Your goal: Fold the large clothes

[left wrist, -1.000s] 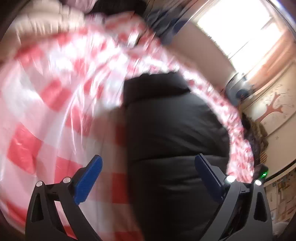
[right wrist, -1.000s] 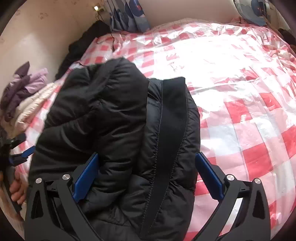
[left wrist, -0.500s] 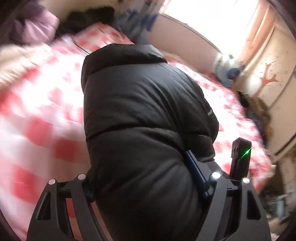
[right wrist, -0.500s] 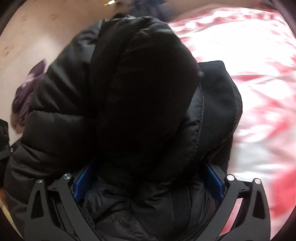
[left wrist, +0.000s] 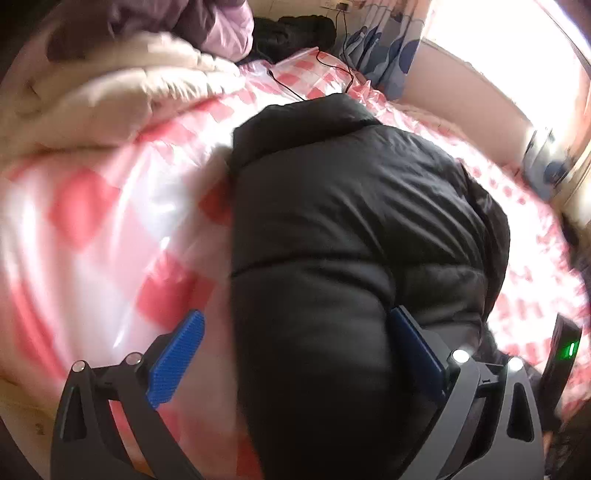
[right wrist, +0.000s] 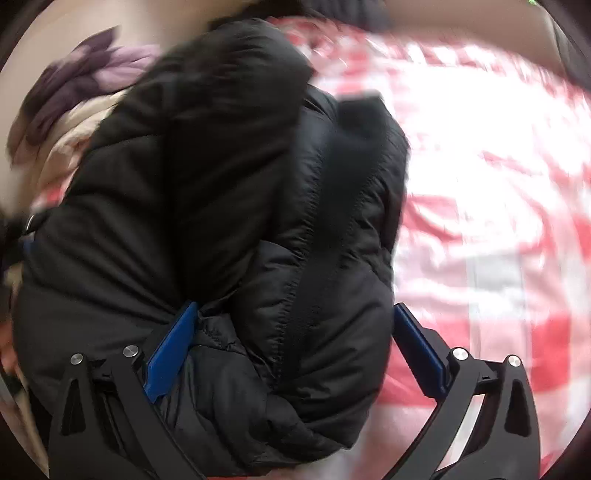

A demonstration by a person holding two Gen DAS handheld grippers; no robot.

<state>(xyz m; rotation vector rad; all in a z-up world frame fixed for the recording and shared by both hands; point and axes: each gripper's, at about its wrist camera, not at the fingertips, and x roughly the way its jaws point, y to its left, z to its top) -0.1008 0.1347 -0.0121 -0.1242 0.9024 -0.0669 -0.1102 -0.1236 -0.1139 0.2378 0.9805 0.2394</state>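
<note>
A black puffer jacket [left wrist: 351, 229] lies folded in a thick bundle on a bed with a red-and-white checked cover [left wrist: 110, 221]. My left gripper [left wrist: 299, 354] has its jaws wide apart around the near end of the bundle; the right pad [left wrist: 413, 347] touches the fabric and the left pad [left wrist: 177, 358] stands clear. In the right wrist view the same jacket [right wrist: 229, 206] fills the left and middle. My right gripper [right wrist: 295, 354] is wide open with the bundle's near end between its pads, the left pad [right wrist: 170, 354] pressed into the fabric.
A cream puffer garment [left wrist: 110, 92] and a purple one [left wrist: 221, 26] are piled at the far left of the bed. They also show in the right wrist view [right wrist: 74, 85]. A dark garment [left wrist: 291, 29] and a cable lie at the headboard. A window is at the right.
Both grippers closed in on the jacket bundle from its two ends, then the left one shifted right so its left pad came off the fabric. The views swung and blurred.
</note>
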